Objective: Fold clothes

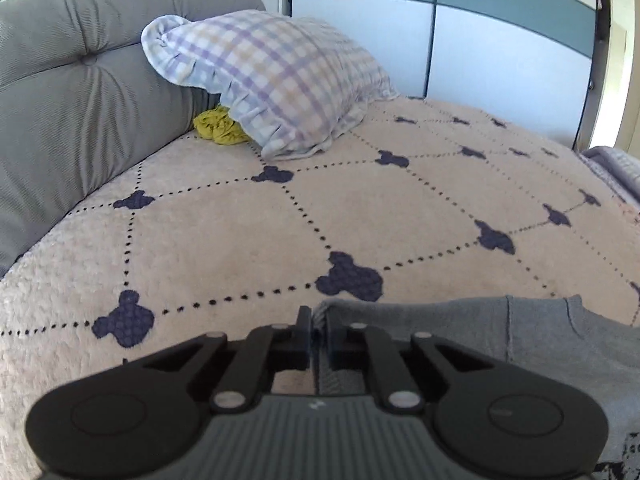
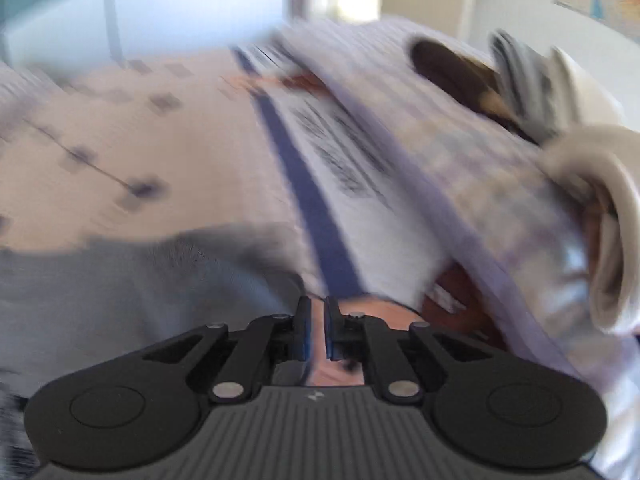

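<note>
Grey tufted headboard [image 1: 80, 92], teal-banded wardrobe [image 1: 480, 20]

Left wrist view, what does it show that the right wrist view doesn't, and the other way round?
Only the left wrist view shows the checked pillow, a yellow cloth tucked beside it, the grey headboard and the left tongs shut on the grey garment. Only the right wrist view, badly blurred, shows a pile of clothes, a dark blue stripe and the right tongs, nearly shut; what they hold is unclear. Both share the pink blanket and the grey garment.
</note>
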The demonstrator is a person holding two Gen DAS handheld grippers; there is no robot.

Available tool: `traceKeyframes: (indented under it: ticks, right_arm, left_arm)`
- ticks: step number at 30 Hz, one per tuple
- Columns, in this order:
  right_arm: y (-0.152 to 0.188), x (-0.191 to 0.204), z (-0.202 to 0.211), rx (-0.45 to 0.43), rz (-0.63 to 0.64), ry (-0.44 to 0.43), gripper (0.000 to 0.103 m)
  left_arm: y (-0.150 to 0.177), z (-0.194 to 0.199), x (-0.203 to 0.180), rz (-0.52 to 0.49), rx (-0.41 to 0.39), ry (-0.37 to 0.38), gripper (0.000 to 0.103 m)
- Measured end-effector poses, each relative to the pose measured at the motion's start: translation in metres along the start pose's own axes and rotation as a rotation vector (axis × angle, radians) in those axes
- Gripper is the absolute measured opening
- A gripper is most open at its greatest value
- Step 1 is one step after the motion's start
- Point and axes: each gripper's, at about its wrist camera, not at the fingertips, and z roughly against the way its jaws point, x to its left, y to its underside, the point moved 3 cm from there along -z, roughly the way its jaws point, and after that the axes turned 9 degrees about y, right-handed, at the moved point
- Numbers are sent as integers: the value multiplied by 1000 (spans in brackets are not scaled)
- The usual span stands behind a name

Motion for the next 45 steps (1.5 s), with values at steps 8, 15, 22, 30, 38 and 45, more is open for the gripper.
traceKeyframes:
  ticks: [8,15,22,30,38,45]
  right_arm:
    - [75,-32,36,38,-29,-217,42]
    - [181,-89,111,190,-21,-595,47]
    - [249,-89,151,253,75,-812,48]
    - [242,-66,149,240,-46,-905,30]
    - [189,-51,232,94,7,-1140,39]
    - [219,-76,181,304,63,-902,40]
  left_arm:
    - [57,65,44,215,46,127,8]
    - [76,118,118,196,36,-15,8]
    - [151,190,70,84,205,323,15]
    - [220,214,20,50,311,486,16]
    - [212,221,16,76,274,469,3]
    - [218,230,26,65,252,459,3]
